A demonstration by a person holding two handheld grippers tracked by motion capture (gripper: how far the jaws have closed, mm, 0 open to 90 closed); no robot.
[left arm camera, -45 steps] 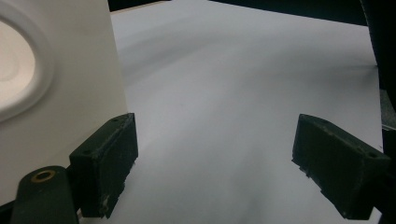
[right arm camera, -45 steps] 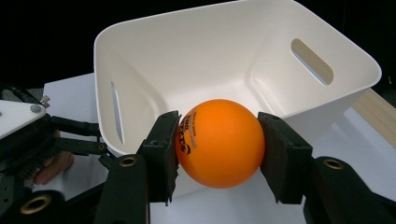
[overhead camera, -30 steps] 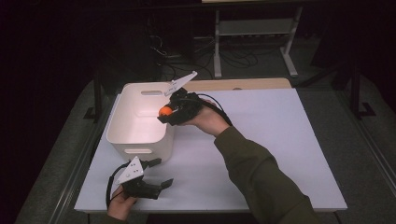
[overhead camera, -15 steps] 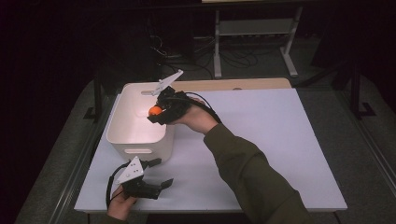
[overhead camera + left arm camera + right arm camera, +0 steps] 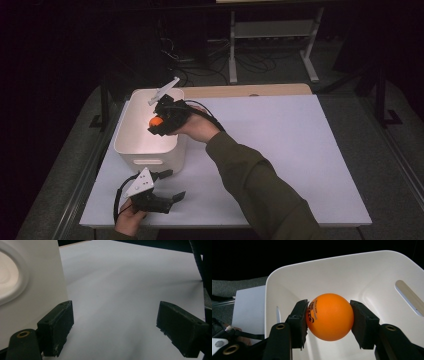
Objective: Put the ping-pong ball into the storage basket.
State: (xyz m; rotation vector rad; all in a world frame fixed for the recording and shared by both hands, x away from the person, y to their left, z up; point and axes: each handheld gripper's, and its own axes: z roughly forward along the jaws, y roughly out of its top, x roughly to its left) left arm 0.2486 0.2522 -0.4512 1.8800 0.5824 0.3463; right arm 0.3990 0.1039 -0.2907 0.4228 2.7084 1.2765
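Ball [image 5: 329, 316] is clamped in the right gripper [image 5: 159, 121] fingers, now inside the white bin [image 5: 131, 150] rim, moved left from its edge. Left gripper [image 5: 170, 185] fingers gape over bare surface [image 5: 300, 150].

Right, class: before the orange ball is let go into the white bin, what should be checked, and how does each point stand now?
1. Orange ball clamped between both jaws of the right hand-held gripper: ok.
2. Ball above the white bin's opening, inside the rim: ok.
3. Bin interior free of other items: ok for the part visible in the right gripper view; the rest cannot tell.
4. Left hand-held gripper open, holding nothing, apart from the drop path: ok.
5. Bin standing flat on the white table: ok.
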